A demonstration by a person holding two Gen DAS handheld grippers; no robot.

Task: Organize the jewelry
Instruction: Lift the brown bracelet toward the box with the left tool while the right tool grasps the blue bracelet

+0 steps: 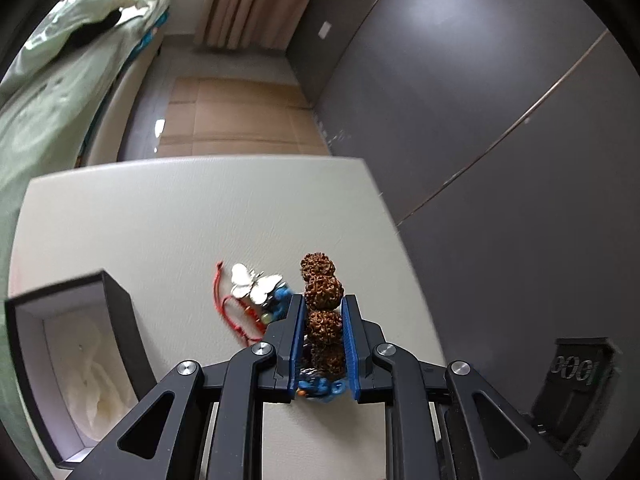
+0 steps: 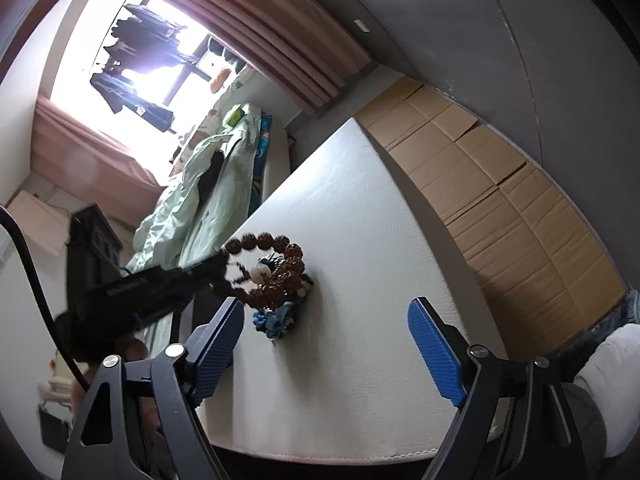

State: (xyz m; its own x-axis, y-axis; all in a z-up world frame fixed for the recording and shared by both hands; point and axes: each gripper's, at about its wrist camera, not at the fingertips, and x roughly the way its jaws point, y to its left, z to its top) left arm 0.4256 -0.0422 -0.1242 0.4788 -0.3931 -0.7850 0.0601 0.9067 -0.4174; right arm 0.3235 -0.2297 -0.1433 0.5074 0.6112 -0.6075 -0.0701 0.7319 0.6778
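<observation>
My left gripper [image 1: 323, 308] is shut on a brown bead bracelet [image 1: 321, 294], whose knobbly beads stick out past the fingertips above the white table [image 1: 160, 216]. In the right wrist view the left gripper [image 2: 218, 266] holds the bracelet [image 2: 268, 264] lifted as a ring over the jewelry pile. A white butterfly piece [image 1: 254, 282], a red cord [image 1: 230, 308] and blue beaded jewelry [image 1: 282, 298] lie just left of the fingers. More blue jewelry [image 1: 320, 388] shows under the jaws. My right gripper [image 2: 326, 322] is open and empty, near the blue pile [image 2: 276, 320].
An open black jewelry box [image 1: 76, 364] with a white lining stands at the table's left front. A black box part [image 1: 580, 368] is at the right. Flattened cardboard [image 2: 500, 184] lies on the floor beyond the table. A bed [image 1: 52, 92] is at the left.
</observation>
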